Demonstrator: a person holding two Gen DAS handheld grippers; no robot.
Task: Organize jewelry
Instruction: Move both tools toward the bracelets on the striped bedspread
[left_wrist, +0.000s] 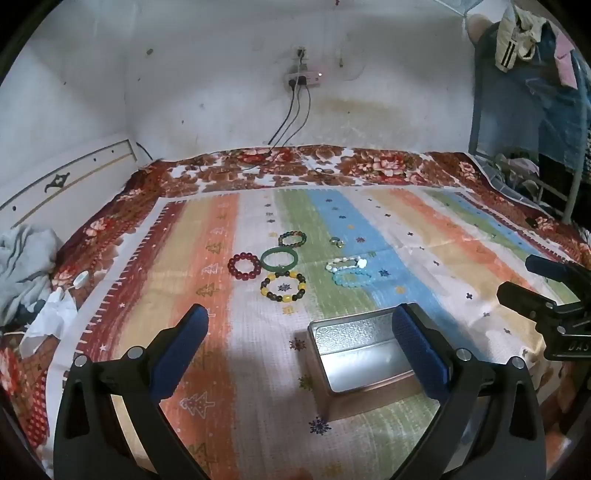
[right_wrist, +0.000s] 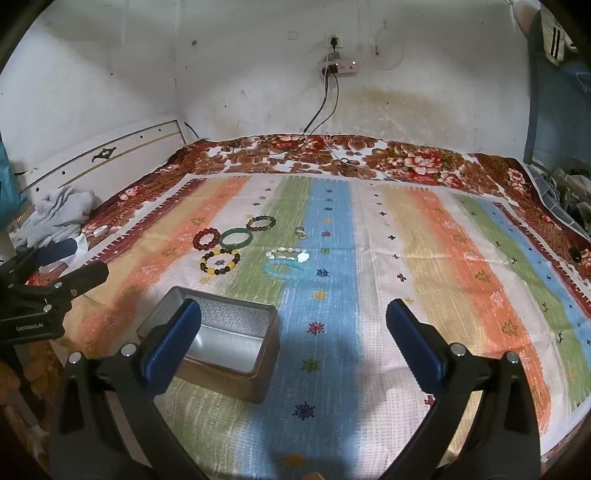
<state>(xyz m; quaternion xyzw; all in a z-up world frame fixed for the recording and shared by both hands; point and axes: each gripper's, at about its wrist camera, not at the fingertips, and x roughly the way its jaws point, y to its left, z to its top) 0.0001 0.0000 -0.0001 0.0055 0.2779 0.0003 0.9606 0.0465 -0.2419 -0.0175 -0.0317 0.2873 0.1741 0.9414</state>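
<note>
six bracelets (left_wrist: 279, 259) and one ring (left_wrist: 337, 242) lie beyond one empty metal tin (left_wrist: 360, 354). beads red, green, amber, white, blue. the left gripper (left_wrist: 301, 334) and right gripper (right_wrist: 293, 330) both gape wide, empty.

Setting: home bedroom. Bed (left_wrist: 110, 236) with floral blanket (left_wrist: 369, 166) and headboard (left_wrist: 66, 181); clothes (right_wrist: 59, 218) alongside; power strip (right_wrist: 338, 68) on stained wall.

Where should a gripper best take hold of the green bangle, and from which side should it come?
Grip the green bangle from above, one finger inside the ring, one outside. It lies flat. Its far rim looks clearest: red beads and yellow-and-dark beads crowd the near-left.
</note>
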